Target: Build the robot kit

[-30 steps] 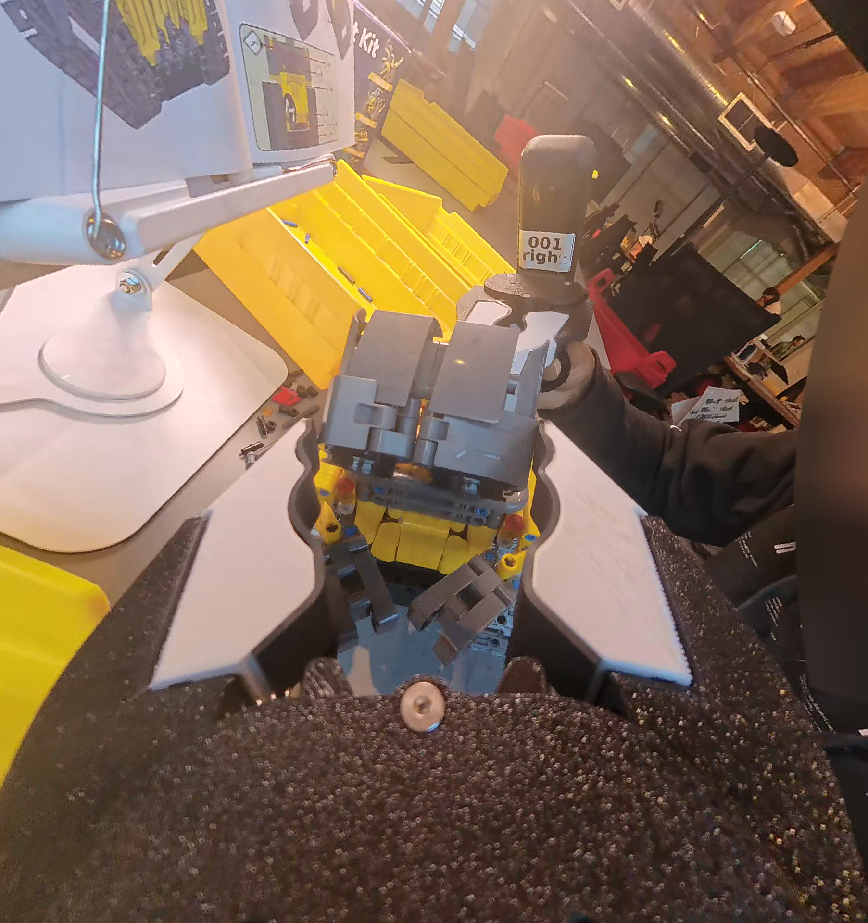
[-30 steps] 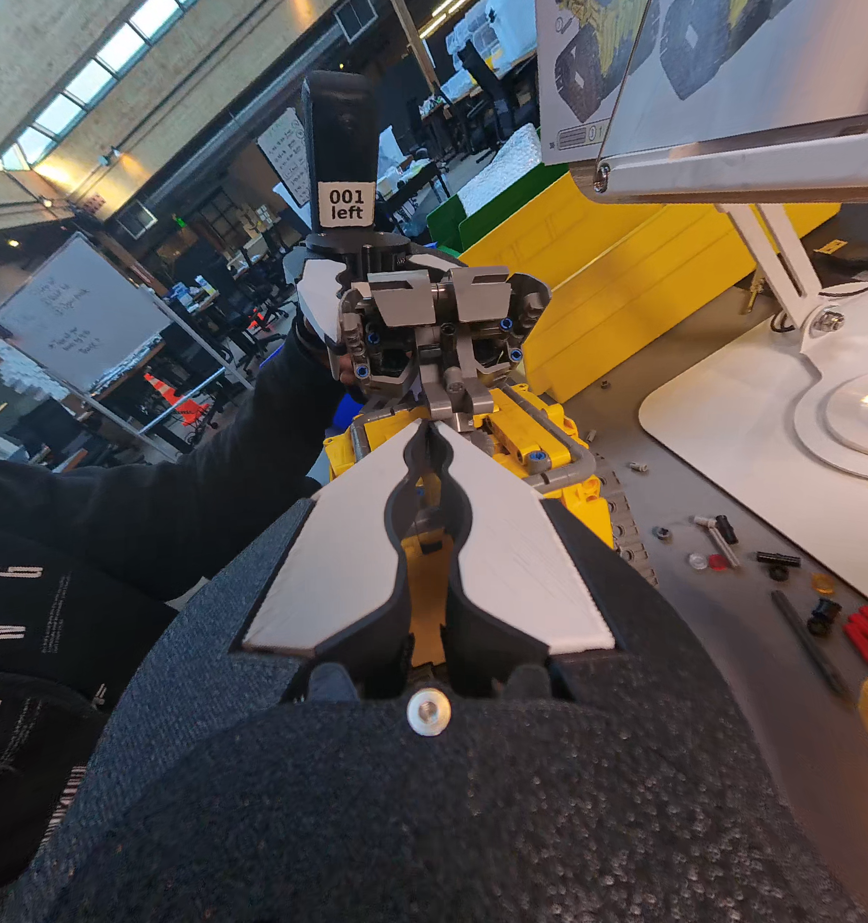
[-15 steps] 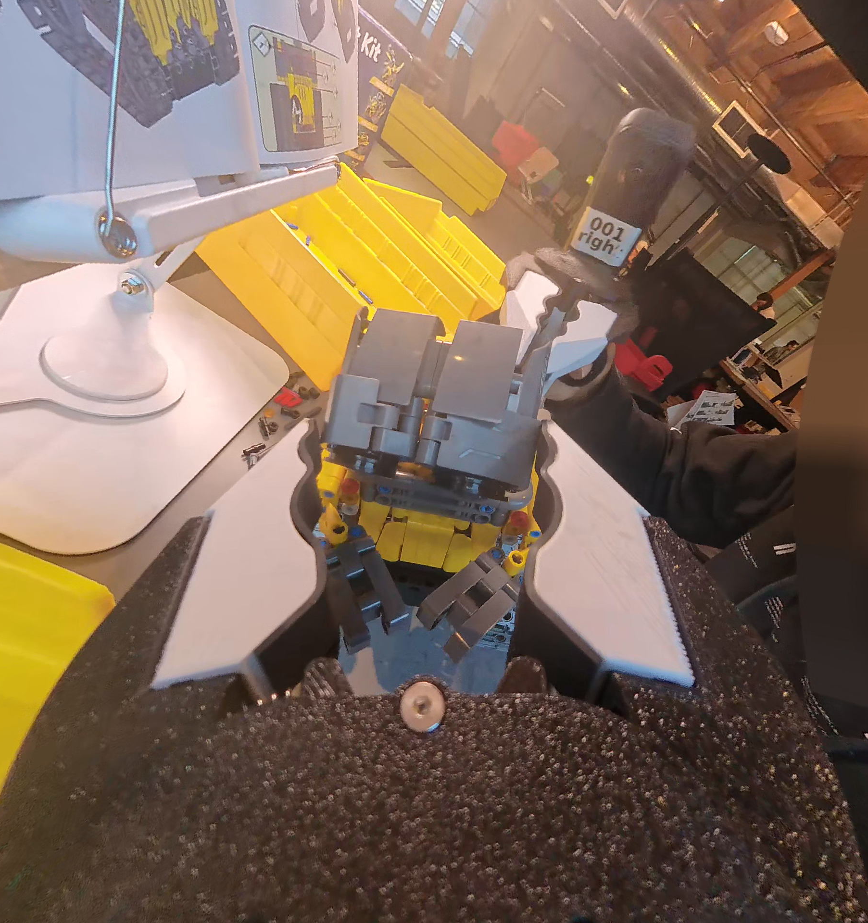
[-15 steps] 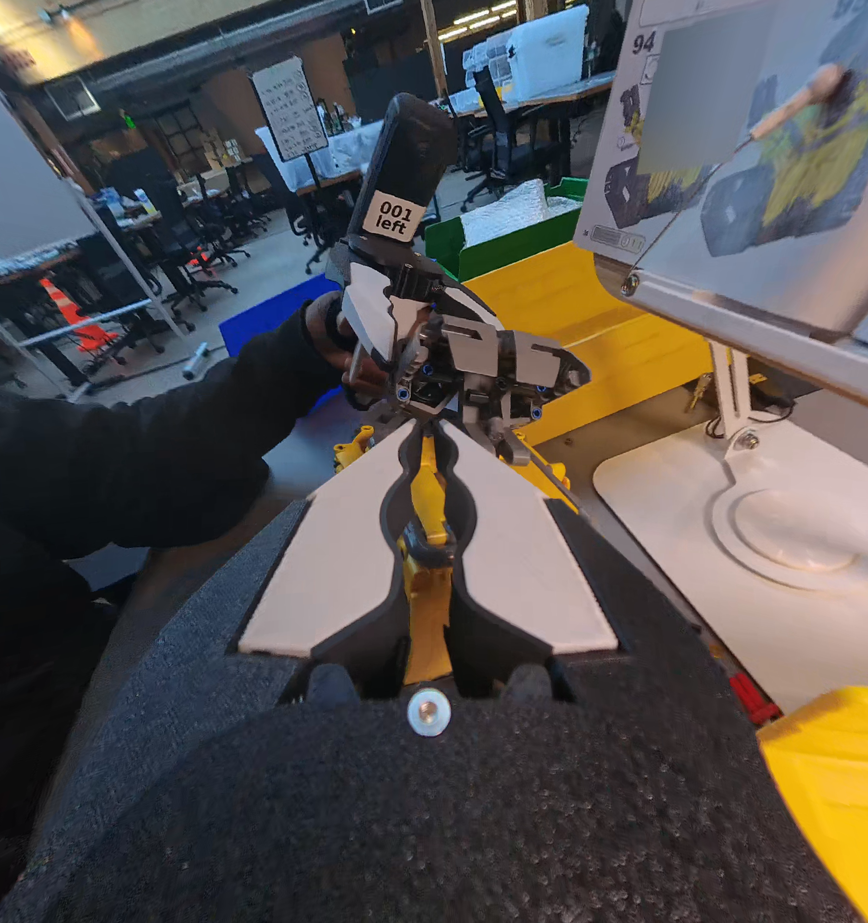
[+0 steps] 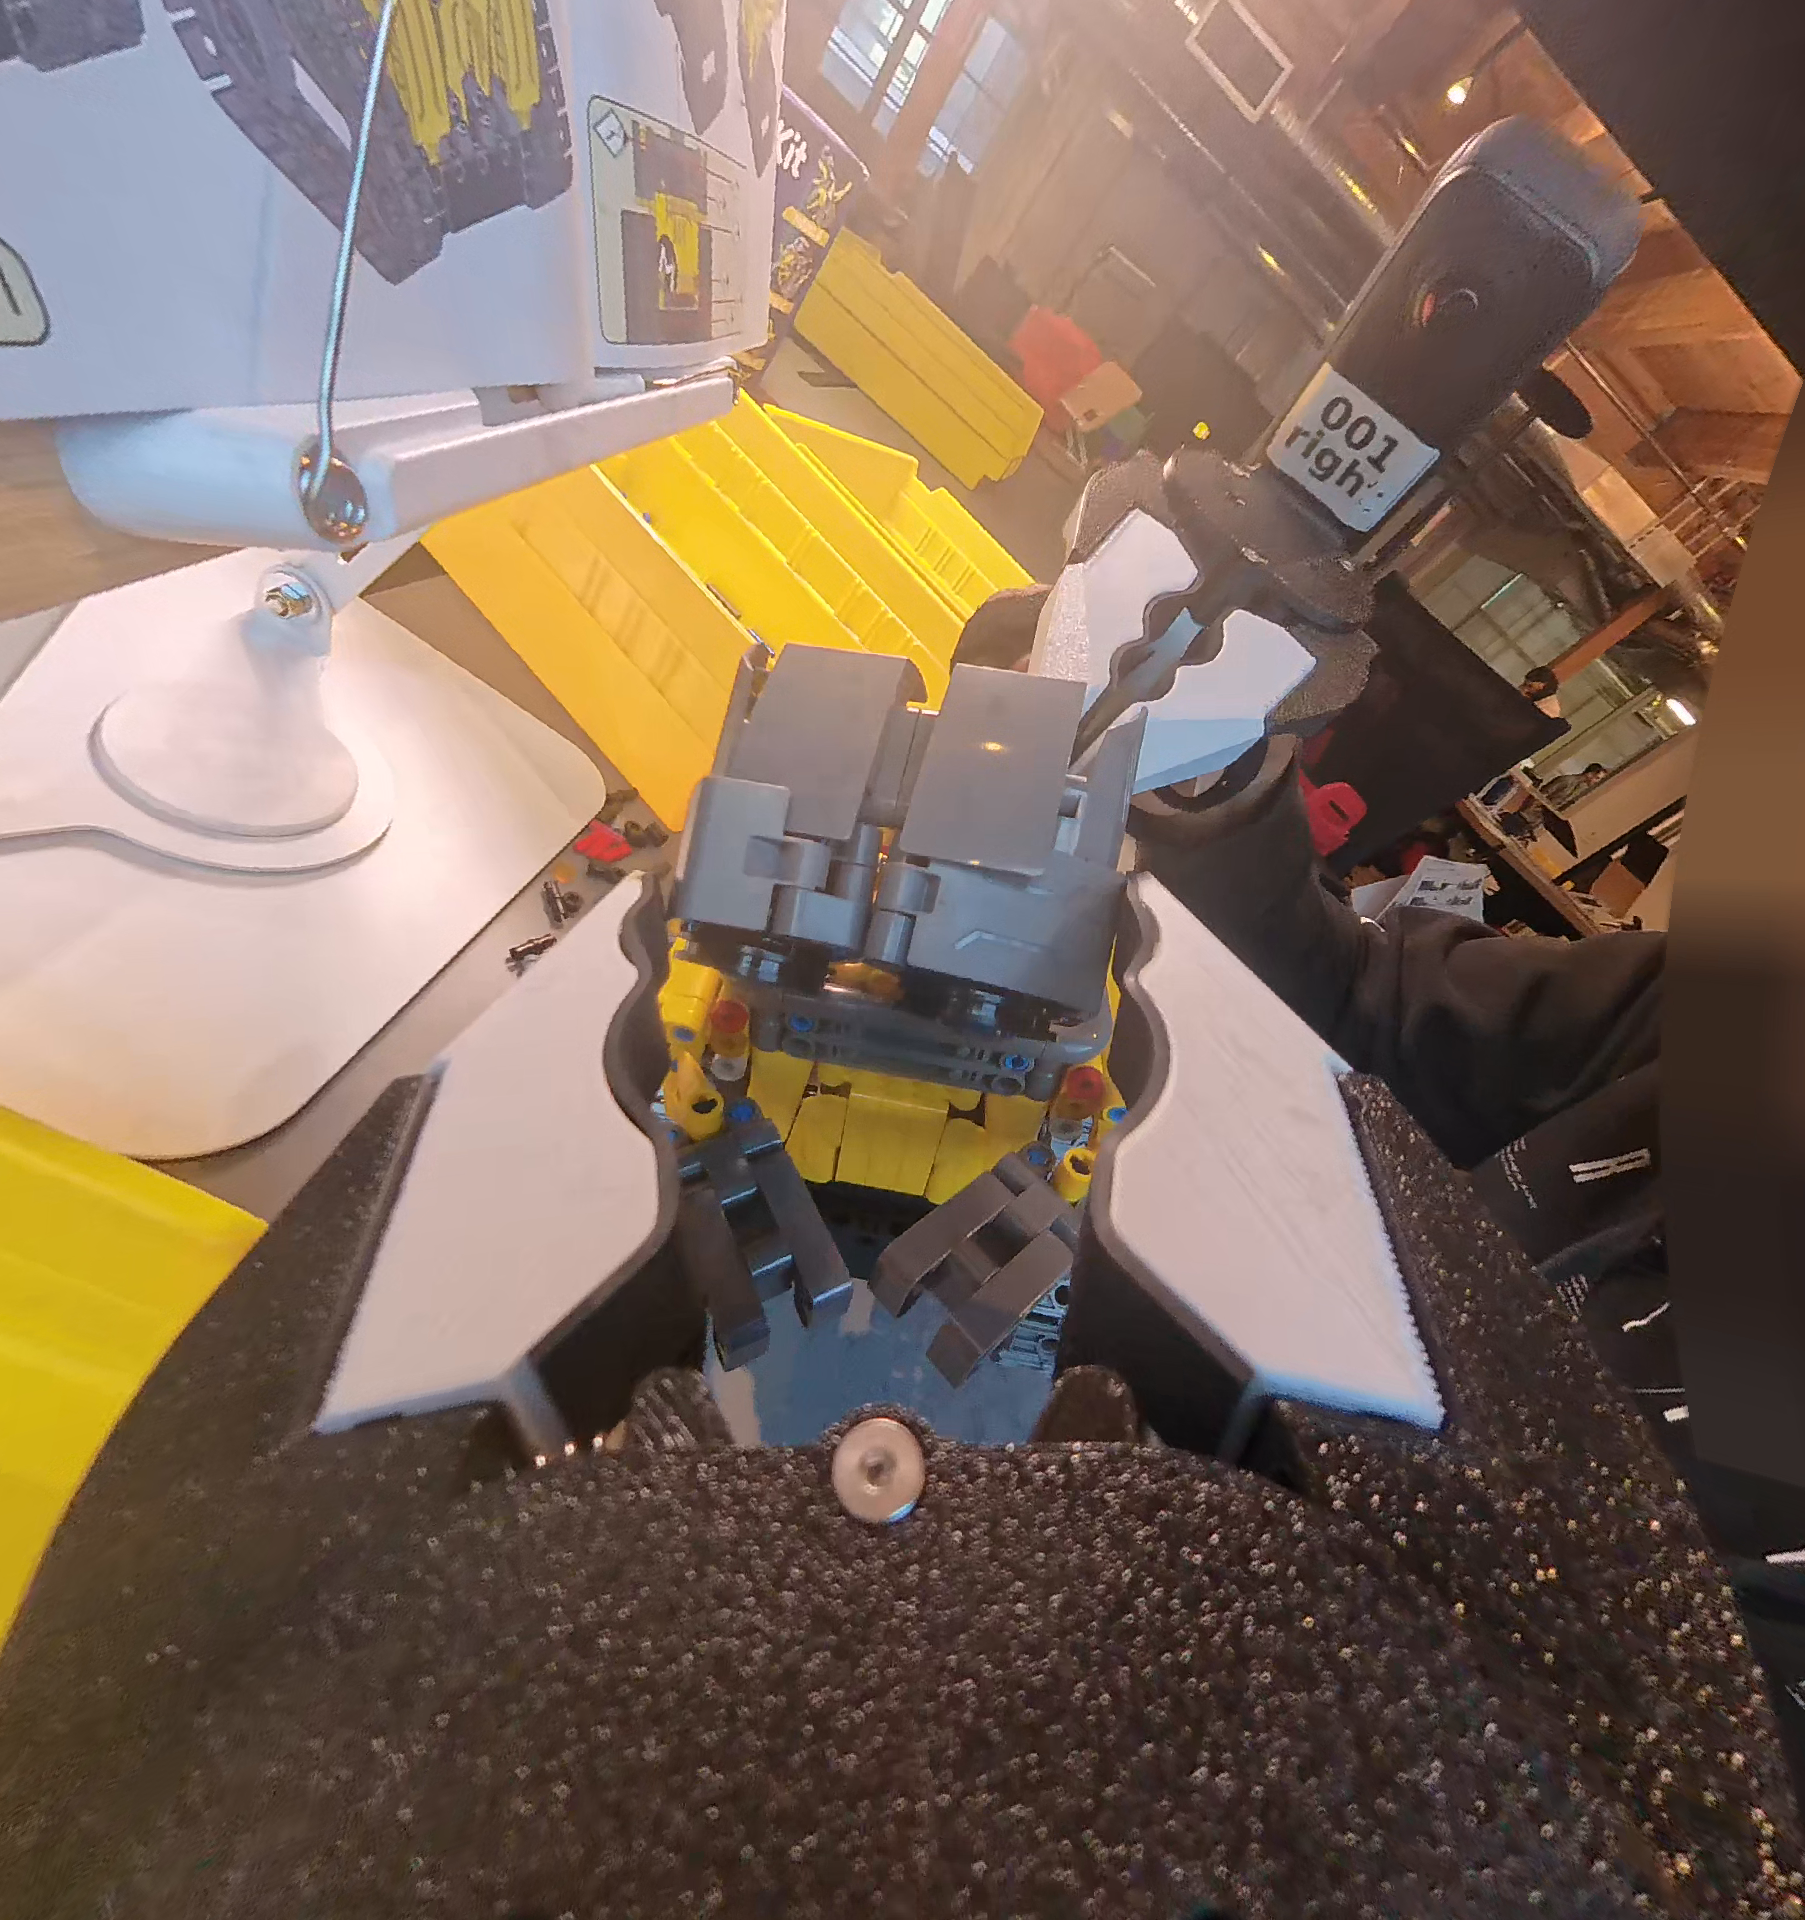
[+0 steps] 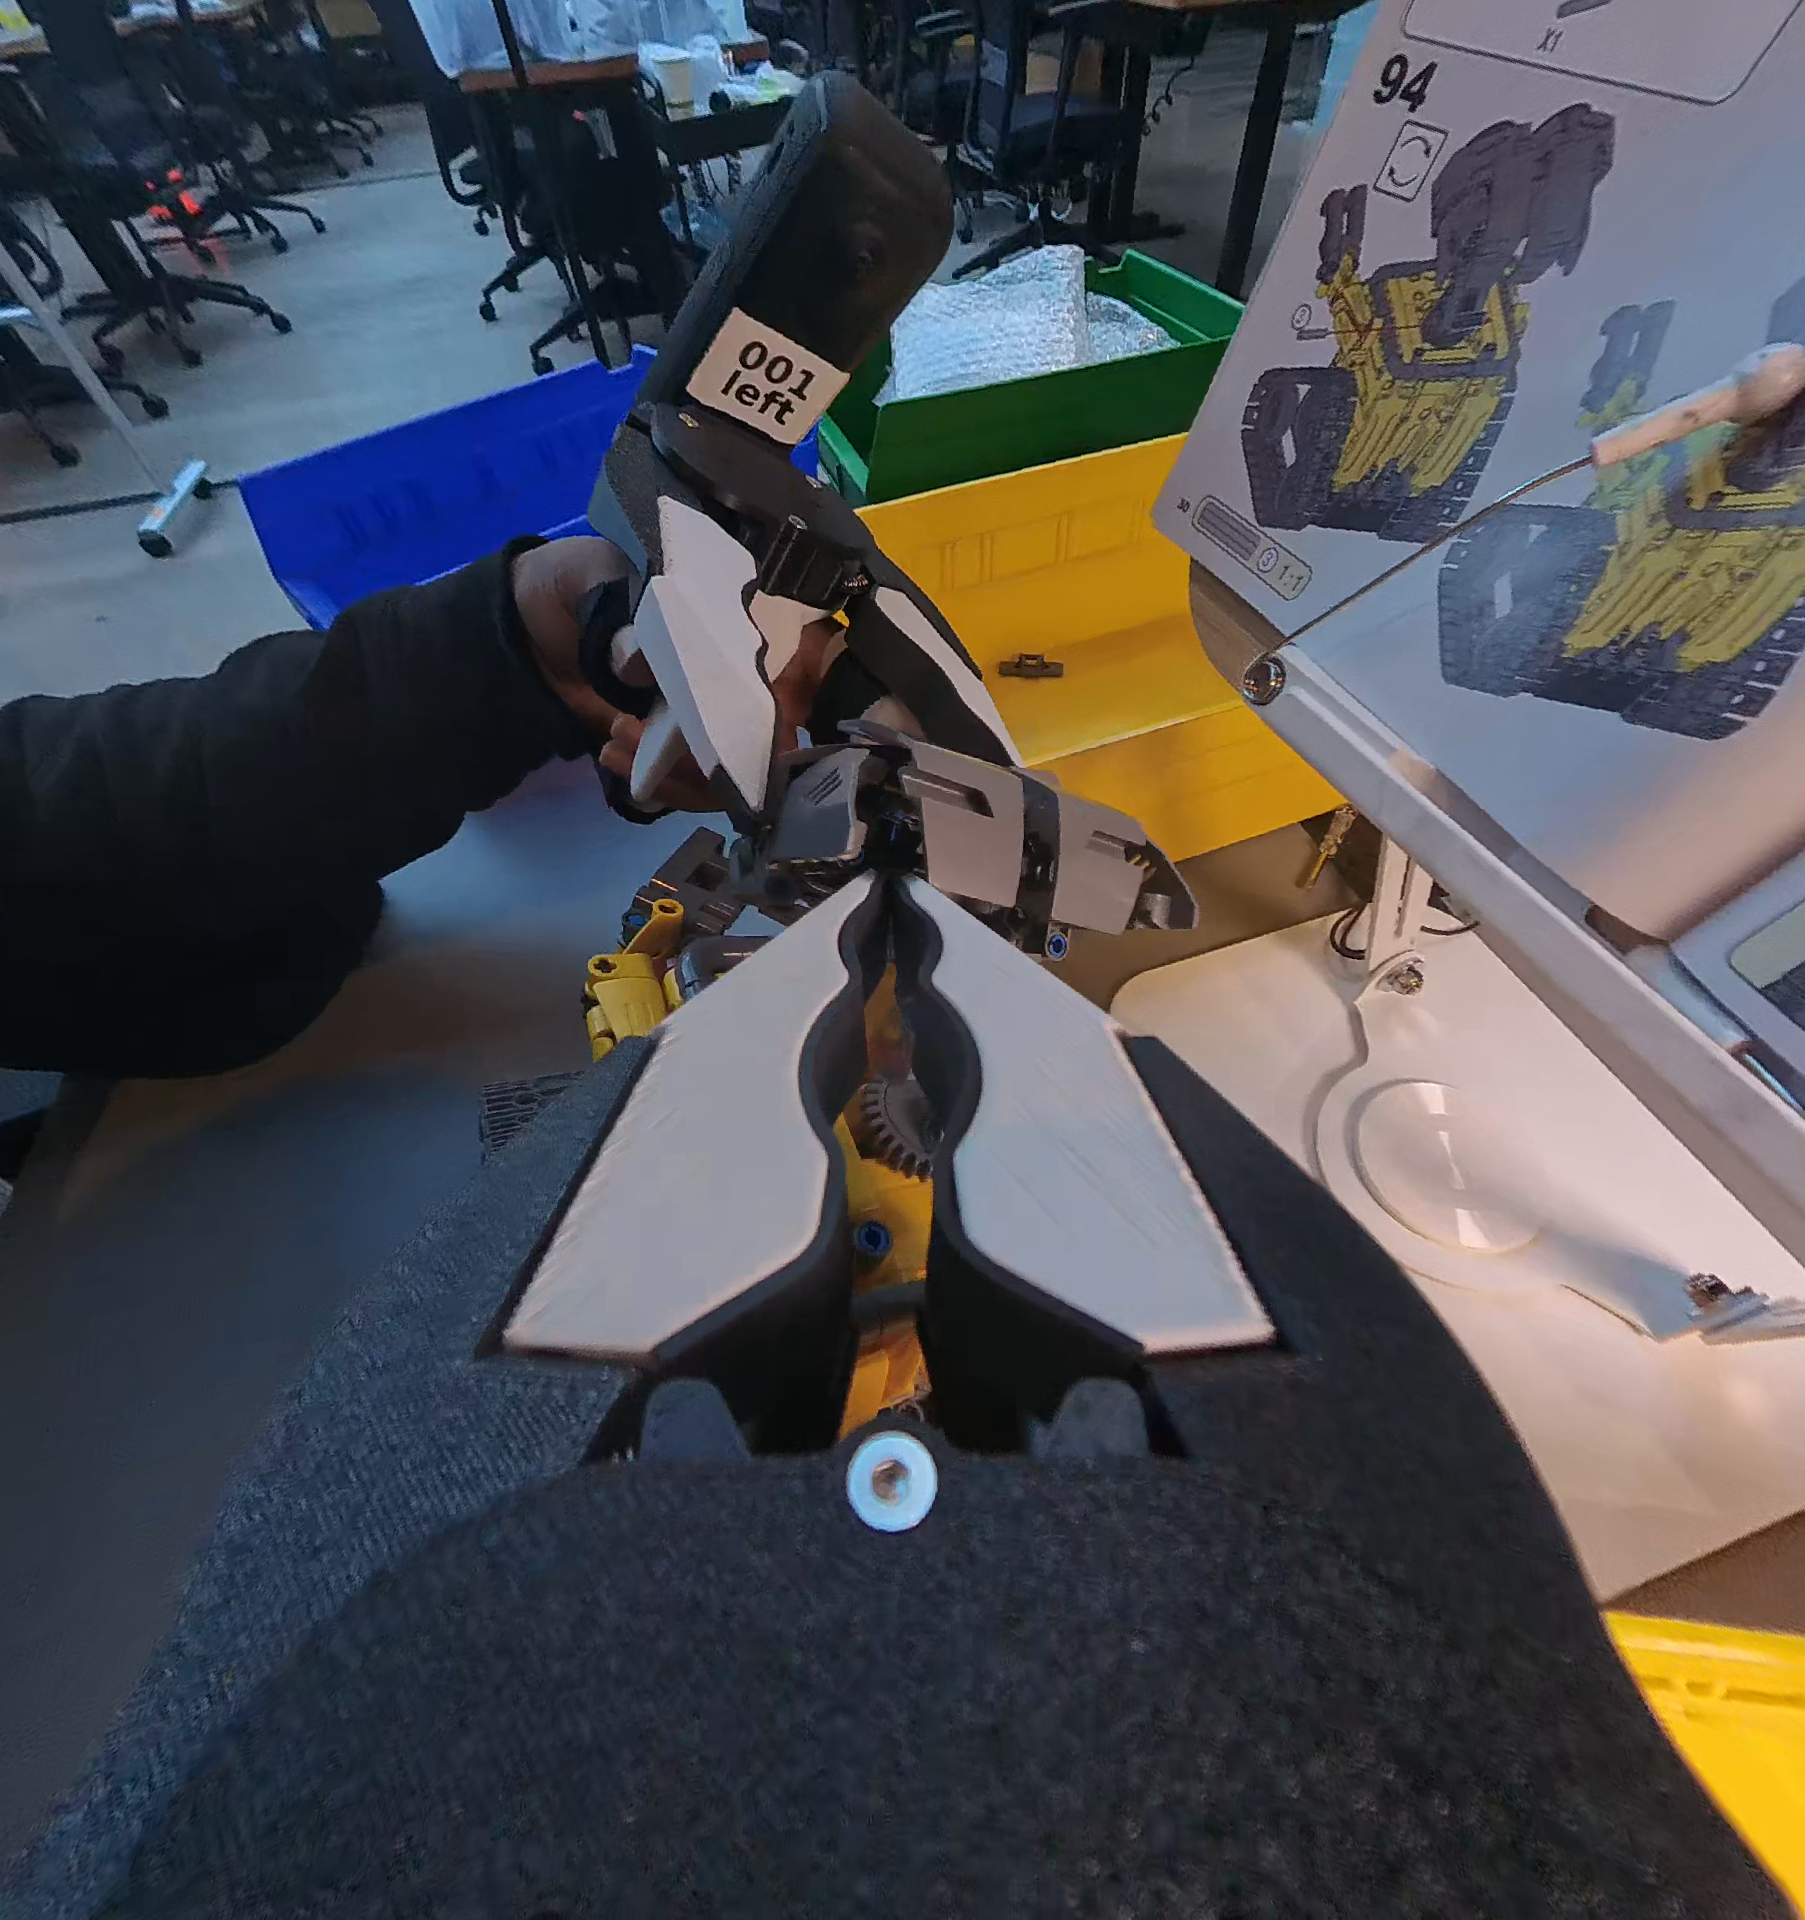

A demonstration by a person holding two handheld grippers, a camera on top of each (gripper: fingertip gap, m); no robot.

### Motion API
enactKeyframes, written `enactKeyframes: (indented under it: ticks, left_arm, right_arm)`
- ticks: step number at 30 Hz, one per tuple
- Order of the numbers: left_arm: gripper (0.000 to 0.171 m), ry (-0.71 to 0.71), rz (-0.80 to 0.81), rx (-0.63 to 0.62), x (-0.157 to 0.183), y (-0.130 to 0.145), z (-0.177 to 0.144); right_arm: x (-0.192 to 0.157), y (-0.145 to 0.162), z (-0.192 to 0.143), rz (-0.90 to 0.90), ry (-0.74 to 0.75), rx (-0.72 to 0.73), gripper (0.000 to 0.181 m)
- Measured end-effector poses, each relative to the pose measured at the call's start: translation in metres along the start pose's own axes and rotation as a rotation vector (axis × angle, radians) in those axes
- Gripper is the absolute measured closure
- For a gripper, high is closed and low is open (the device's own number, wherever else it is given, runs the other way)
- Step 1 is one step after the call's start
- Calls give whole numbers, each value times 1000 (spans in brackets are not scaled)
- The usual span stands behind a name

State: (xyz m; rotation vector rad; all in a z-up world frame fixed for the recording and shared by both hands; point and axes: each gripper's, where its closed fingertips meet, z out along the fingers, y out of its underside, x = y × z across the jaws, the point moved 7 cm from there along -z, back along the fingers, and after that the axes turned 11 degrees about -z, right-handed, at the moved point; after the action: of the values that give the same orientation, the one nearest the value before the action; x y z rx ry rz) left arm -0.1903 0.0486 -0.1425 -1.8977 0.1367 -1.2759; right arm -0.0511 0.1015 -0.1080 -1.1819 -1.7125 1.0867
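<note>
Since the earlier frame the right tool swings aside, pinched nearly closed on the brick model (grey head); the left tool should clamp its body firmly, squarely.

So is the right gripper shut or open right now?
Shut: the right gripper has its white fingers meeting at the tips, pinching the yellow and grey brick model.

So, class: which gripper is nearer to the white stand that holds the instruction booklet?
Right. The right gripper sits beside the white stand, whose base lies just off its finger. The left gripper grips the brick model, further from the stand.
</note>
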Motion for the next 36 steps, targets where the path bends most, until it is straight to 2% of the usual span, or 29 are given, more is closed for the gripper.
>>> enactKeyframes:
  ticks: [11,30,36]
  left_arm:
    - [86,-4,11,-11,2,0,2]
    - [86,-19,15,-13,3,0,1]
    - [86,-27,25,-15,5,1,1]
  right_arm:
    - [-2,2,-1,-26,14,-46,181]
    - [-9,5,-11,-34,-48,-75,181]
    - [-18,9,-16,-121,-93,-103,181]
